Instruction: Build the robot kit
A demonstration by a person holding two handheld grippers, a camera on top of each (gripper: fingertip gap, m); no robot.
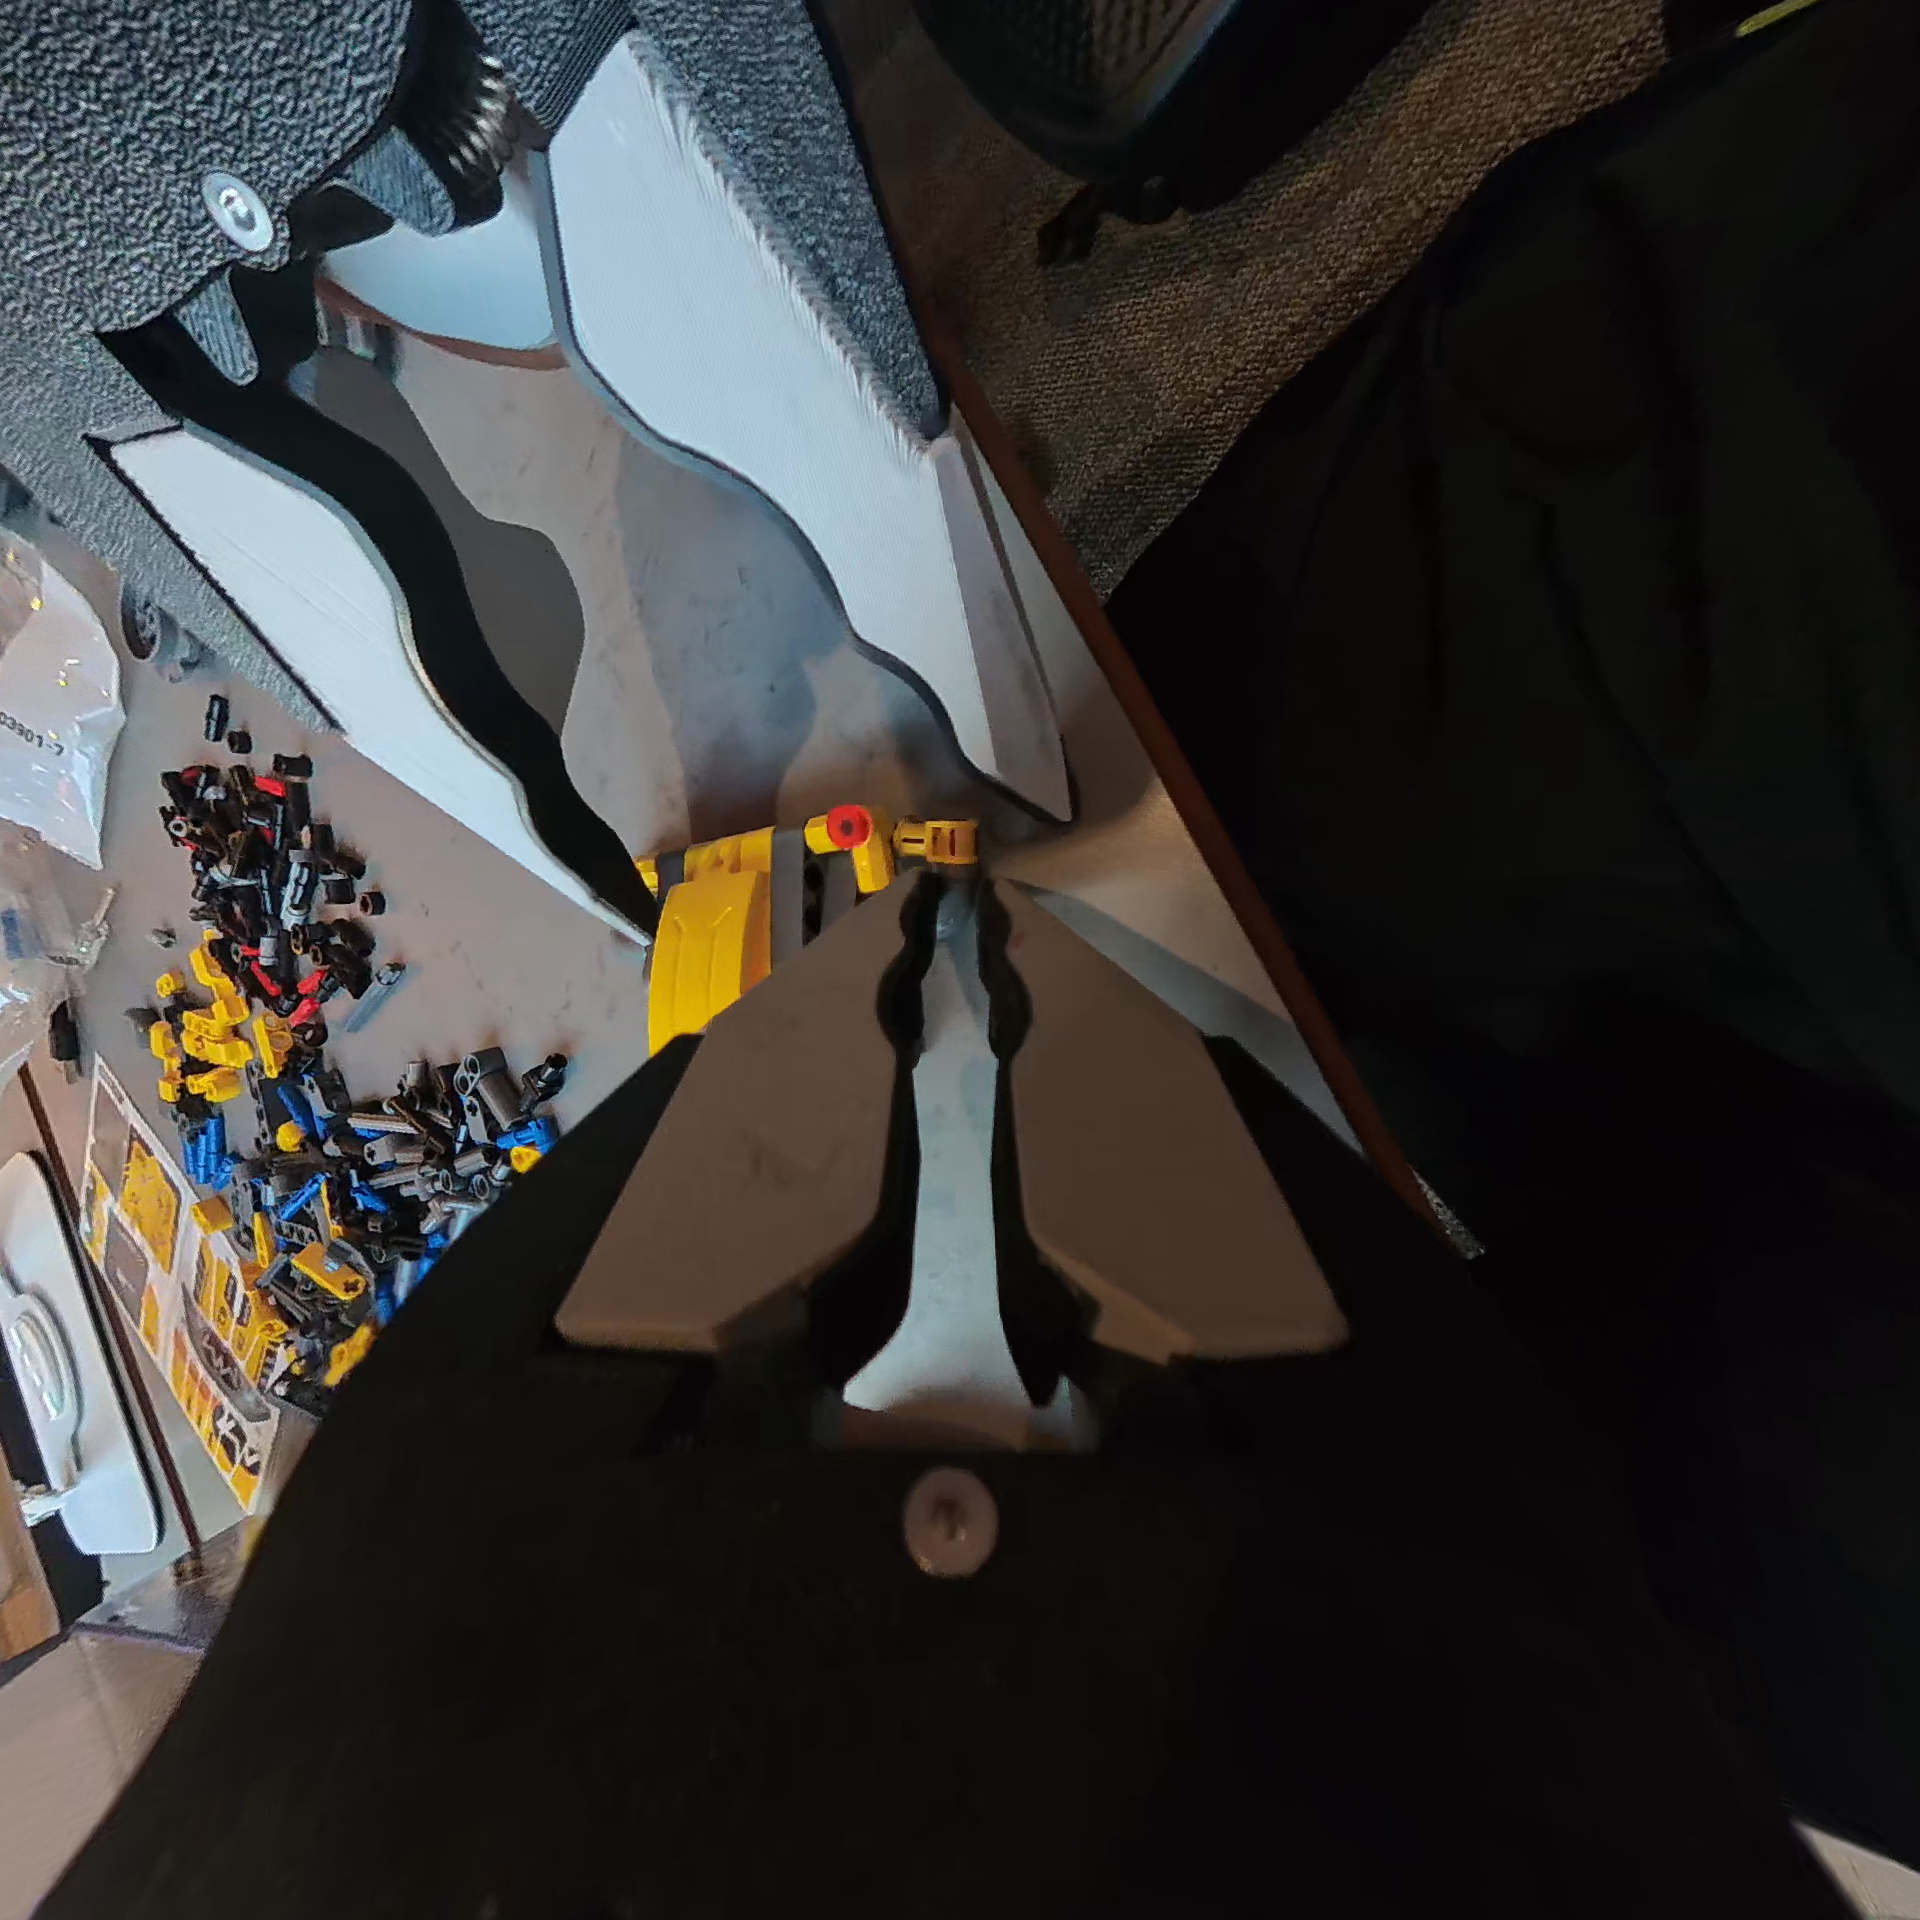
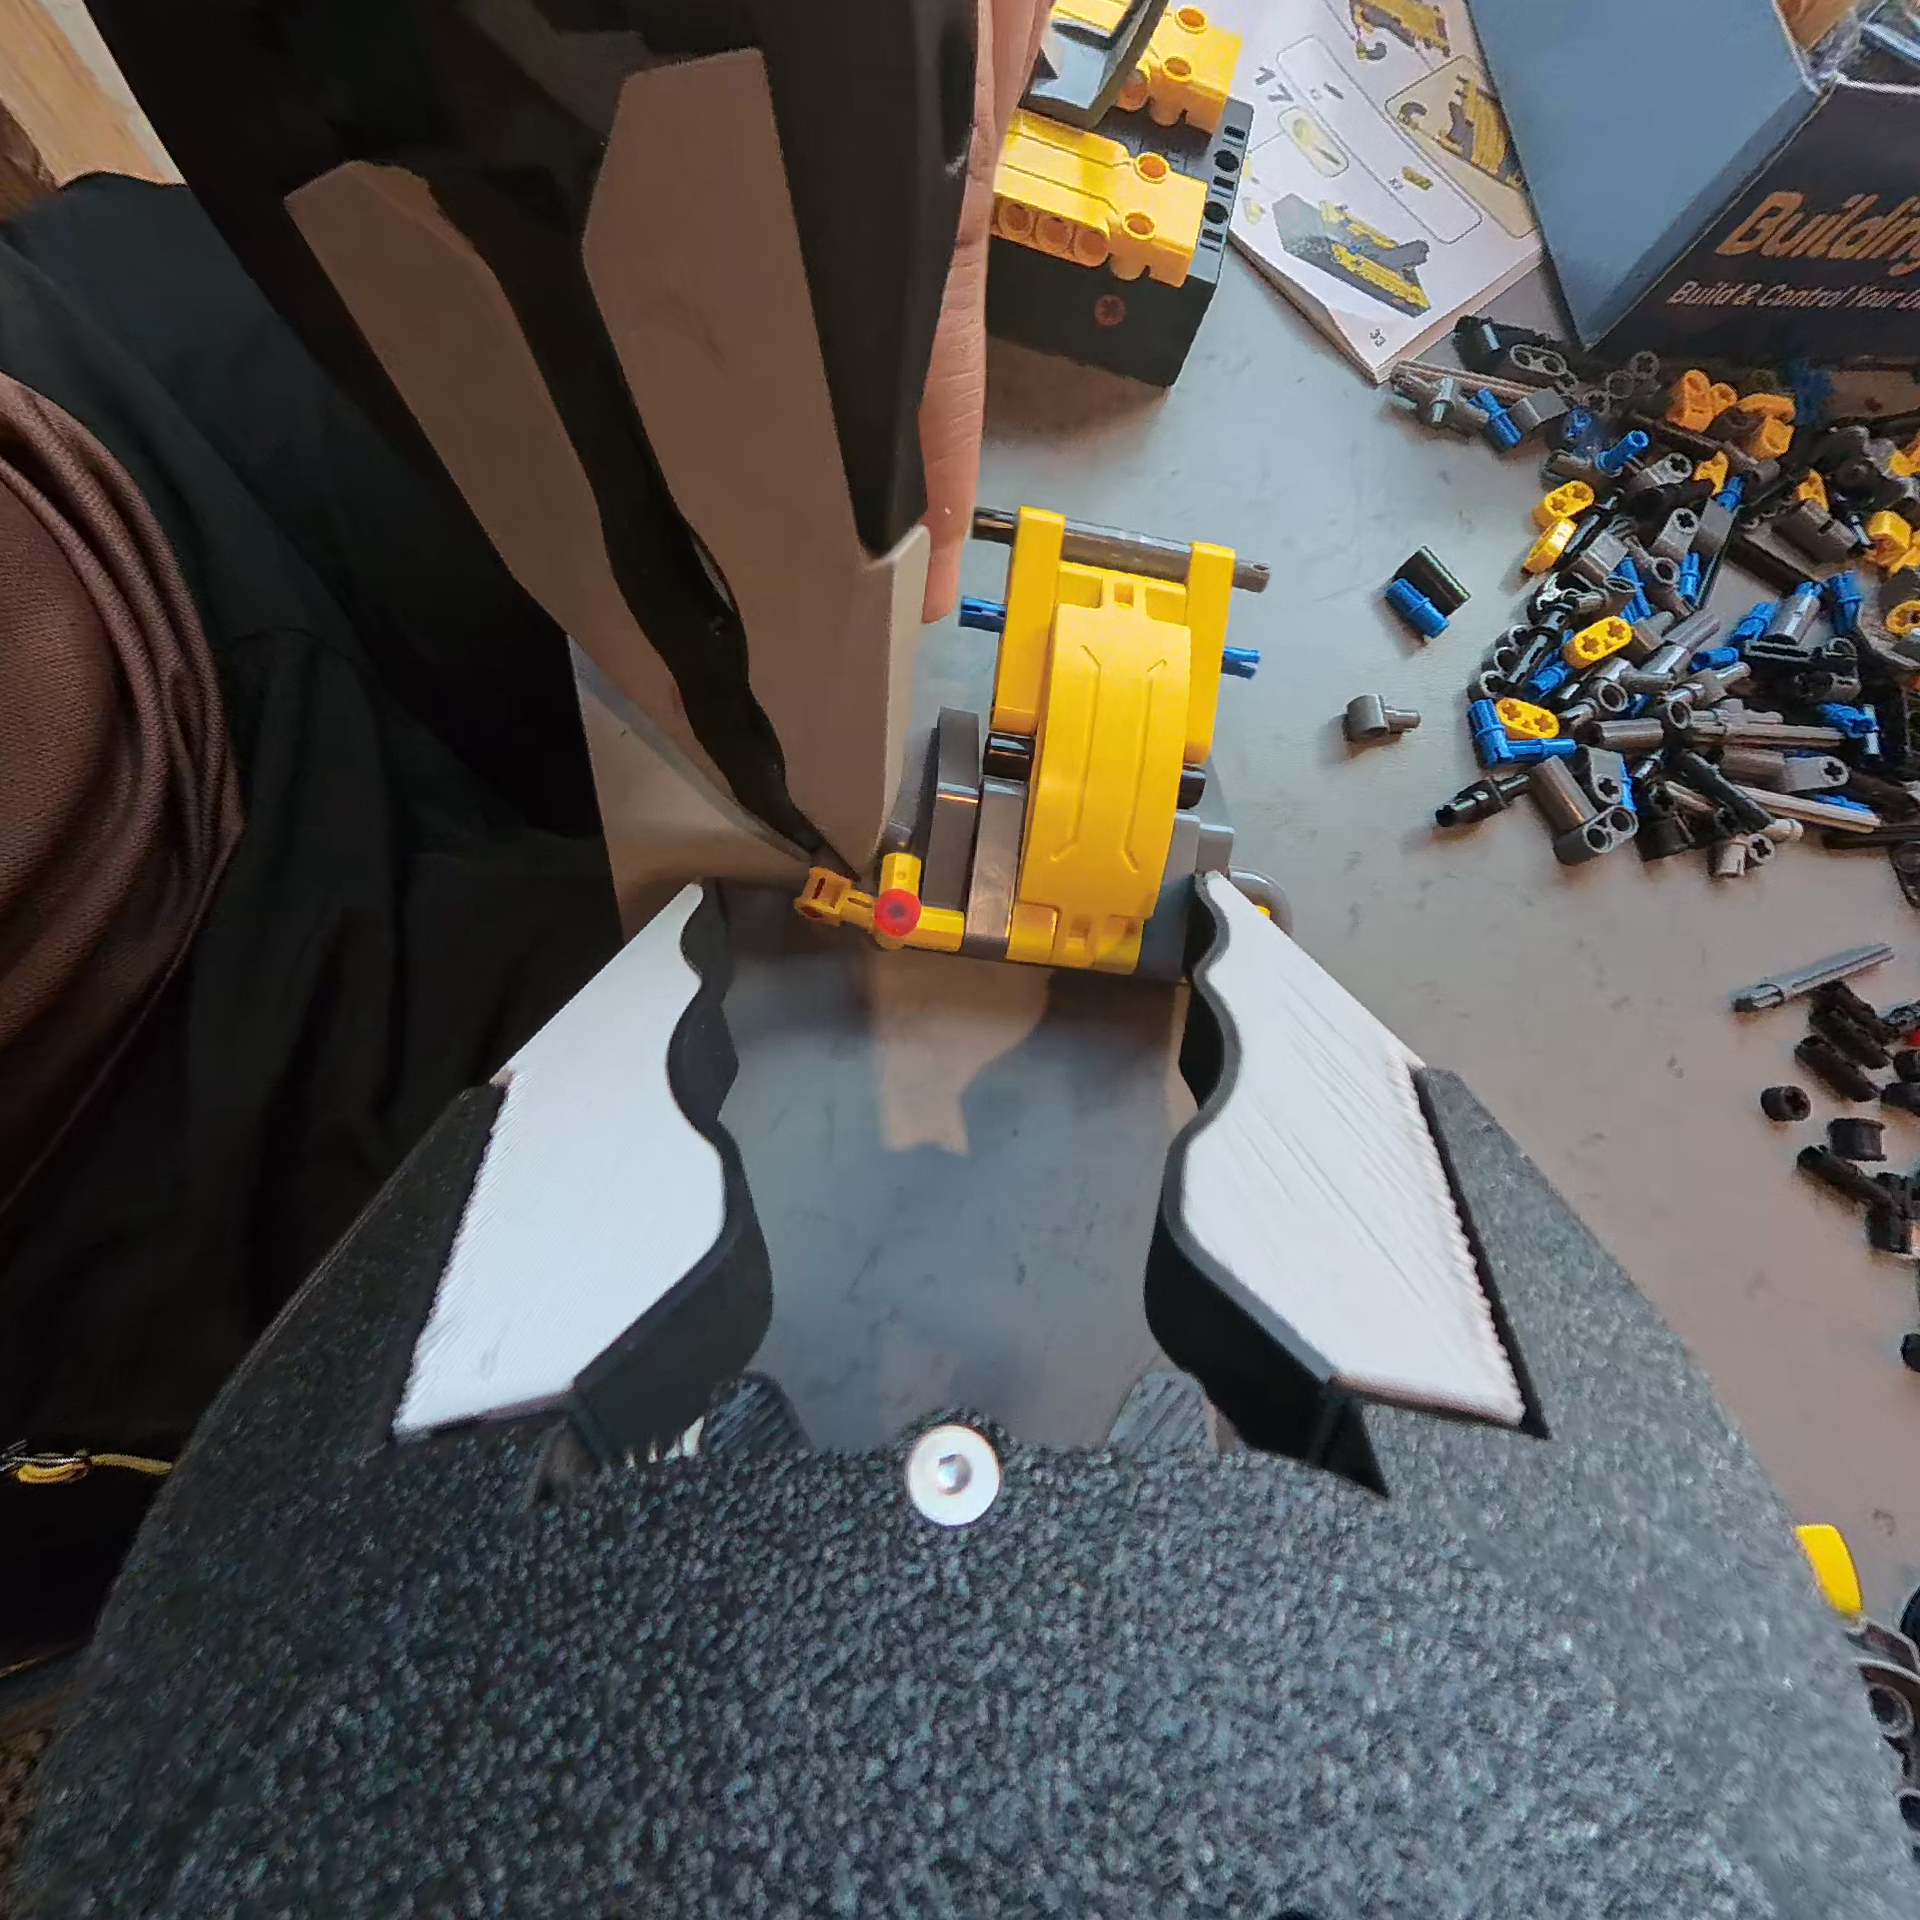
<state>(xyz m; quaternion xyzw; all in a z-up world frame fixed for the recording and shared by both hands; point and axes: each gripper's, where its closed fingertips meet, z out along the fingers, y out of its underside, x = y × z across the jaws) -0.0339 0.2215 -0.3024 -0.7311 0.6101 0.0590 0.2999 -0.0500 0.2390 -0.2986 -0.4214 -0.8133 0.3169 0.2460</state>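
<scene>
A yellow and grey brick assembly [image 2: 1101, 769] with a curved yellow panel stands on the grey table; it also shows in the left wrist view [image 1: 707, 935]. A small yellow connector [image 2: 831, 894] with a red pin [image 2: 896, 911] sticks out of its near left corner. My right gripper [image 2: 956, 894] is open, and its white fingers straddle the assembly's base without touching it. My left gripper [image 1: 956, 888] comes in from the side, nearly closed, with its tips at the connector [image 1: 940, 836]. A small grey bit shows between the tips.
A pile of loose black, blue, yellow and grey parts [image 2: 1683, 675] lies to the right. A black and yellow build [image 2: 1112, 208], an instruction booklet [image 2: 1382, 187] and a dark box [image 2: 1714, 187] sit behind. The table edge [image 1: 1195, 779] and a person's dark clothing [image 1: 1558, 623] are close by. The tips of both grippers are at nearly the same place.
</scene>
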